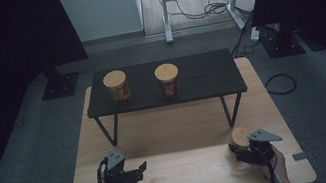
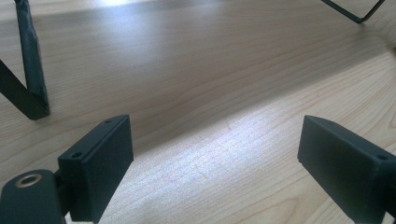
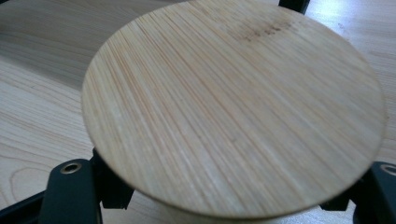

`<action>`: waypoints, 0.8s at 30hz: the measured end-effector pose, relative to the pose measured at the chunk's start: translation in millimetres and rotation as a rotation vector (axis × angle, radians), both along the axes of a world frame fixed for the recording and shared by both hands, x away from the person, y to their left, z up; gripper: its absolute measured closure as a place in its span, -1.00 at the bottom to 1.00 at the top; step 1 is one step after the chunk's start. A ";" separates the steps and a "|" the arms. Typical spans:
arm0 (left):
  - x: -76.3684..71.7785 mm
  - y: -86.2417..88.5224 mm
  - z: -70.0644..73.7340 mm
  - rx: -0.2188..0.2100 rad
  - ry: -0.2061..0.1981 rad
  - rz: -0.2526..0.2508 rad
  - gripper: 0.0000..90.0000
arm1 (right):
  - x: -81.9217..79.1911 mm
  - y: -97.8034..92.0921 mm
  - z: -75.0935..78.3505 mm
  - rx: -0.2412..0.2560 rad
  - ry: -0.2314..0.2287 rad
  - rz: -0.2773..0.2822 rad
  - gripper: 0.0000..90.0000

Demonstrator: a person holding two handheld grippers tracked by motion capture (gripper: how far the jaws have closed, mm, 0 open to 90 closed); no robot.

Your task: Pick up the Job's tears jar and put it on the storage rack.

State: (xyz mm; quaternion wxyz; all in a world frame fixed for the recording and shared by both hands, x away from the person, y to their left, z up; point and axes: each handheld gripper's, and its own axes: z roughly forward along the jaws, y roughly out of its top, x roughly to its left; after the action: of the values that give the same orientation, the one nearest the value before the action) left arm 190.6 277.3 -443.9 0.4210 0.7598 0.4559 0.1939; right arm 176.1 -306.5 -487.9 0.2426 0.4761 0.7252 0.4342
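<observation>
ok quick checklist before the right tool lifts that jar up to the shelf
1. Right tool around the jar: ok, its jaws sit either side, under the bamboo lid.
2. Grip firm: cannot tell, the lid hides where the jaws meet the jar.
3. Left tool out of the way: ok, open over bare table, holding nothing.
4. Free spot on the shelf: ok, its right end is bare beside the two jars.
5. Lid seated: ok, it looks flat and centred.
</observation>
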 end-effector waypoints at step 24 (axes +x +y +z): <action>4.1 3.0 -2.4 -0.005 0.010 0.005 -0.78 | -5.5 4.4 7.3 0.002 -0.019 0.034 -0.46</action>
State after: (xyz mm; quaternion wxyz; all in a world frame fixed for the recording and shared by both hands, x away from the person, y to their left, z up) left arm 194.7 280.3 -446.3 0.4203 0.7586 0.4603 0.1898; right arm 170.7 -302.1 -480.6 0.2418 0.4599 0.7303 0.4436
